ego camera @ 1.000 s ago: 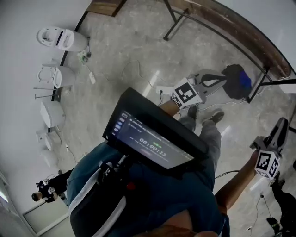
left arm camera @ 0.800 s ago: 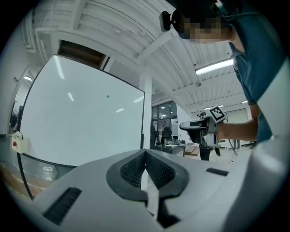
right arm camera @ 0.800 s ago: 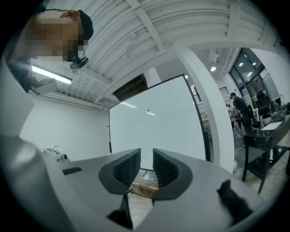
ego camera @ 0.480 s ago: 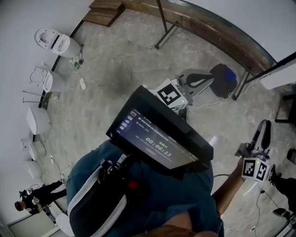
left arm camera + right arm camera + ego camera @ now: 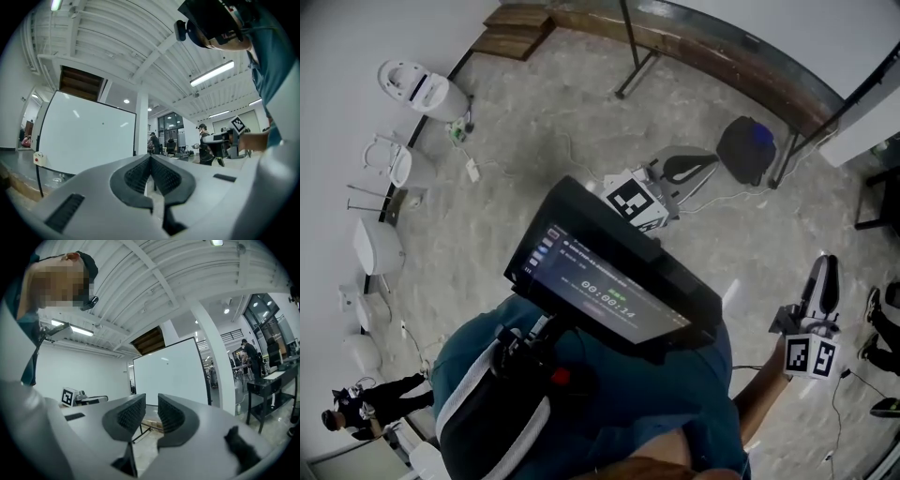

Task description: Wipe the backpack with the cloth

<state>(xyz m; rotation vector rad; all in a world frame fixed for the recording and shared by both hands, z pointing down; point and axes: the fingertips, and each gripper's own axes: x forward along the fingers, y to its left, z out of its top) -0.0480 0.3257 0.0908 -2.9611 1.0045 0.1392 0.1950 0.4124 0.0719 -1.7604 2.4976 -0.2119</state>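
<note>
A dark backpack (image 5: 745,148) with a blue patch sits on the floor beside a table leg, in the head view's upper right. No cloth is visible in any view. My left gripper (image 5: 705,165) is held level in front of the body, pointing toward the backpack but still short of it. Its jaws (image 5: 151,158) are shut with nothing between them. My right gripper (image 5: 826,267) is out at the right, apart from the backpack. Its pads (image 5: 151,403) stand apart with a narrow gap and hold nothing.
A long wooden table (image 5: 741,58) on metal legs runs along the top. White toilets and basins (image 5: 408,82) line the left wall. Cables trail over the stone floor. A tablet (image 5: 605,281) hangs at the person's chest. Ahead of both grippers stands a whiteboard (image 5: 89,136).
The head view has swung round, and the backpack now lies further left and higher. Both grippers have shifted leftward in the picture. Neither gripper's jaws have changed.
</note>
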